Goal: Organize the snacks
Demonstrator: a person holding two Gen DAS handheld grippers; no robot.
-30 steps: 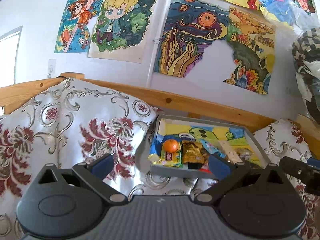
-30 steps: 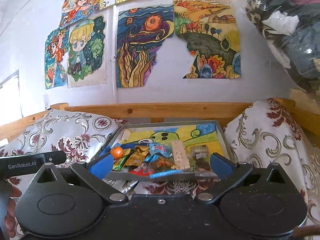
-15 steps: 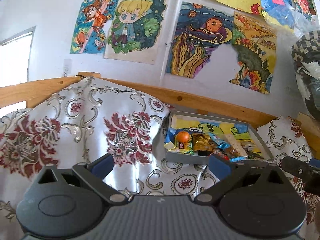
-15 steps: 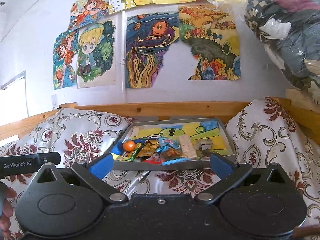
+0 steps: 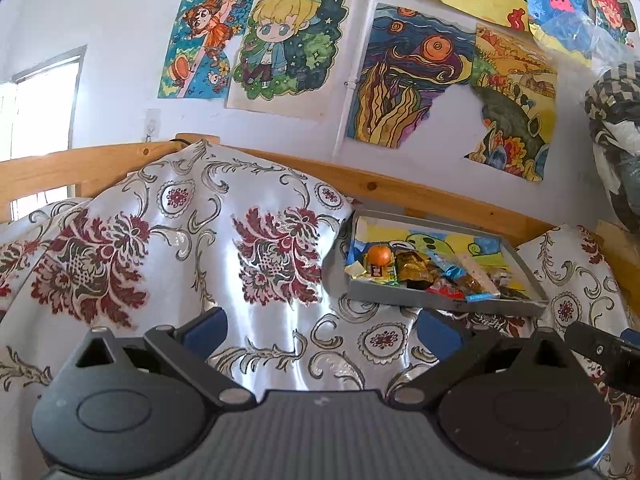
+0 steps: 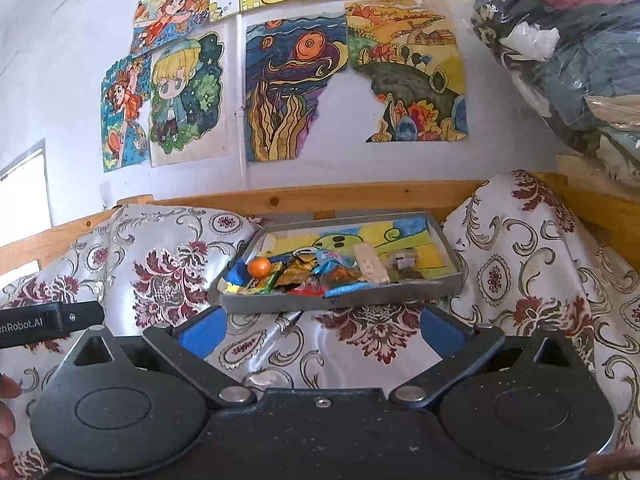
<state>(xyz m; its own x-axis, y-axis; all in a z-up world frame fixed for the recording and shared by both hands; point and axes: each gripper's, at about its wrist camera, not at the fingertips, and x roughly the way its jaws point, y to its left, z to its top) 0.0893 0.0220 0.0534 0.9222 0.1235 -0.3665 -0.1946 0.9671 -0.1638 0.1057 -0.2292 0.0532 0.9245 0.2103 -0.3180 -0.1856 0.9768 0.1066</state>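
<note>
Snacks (image 6: 320, 274), bright crinkled wrappers, heaped in grey tray (image 6: 340, 304); both claws spread wide, empty

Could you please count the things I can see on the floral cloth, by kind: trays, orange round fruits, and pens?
Trays: 1, the grey tray holding the snacks
Orange round fruits: 1, the orange fruit at the tray's left end
Pens: 1, the silver pen lying just in front of the tray
Total: 3

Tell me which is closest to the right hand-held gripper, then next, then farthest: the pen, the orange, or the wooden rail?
From the right hand-held gripper:
1. Pen, on the cloth just ahead, before the tray.
2. Orange, in the tray's left front corner.
3. Wooden rail, behind the tray, at the wall.
</note>
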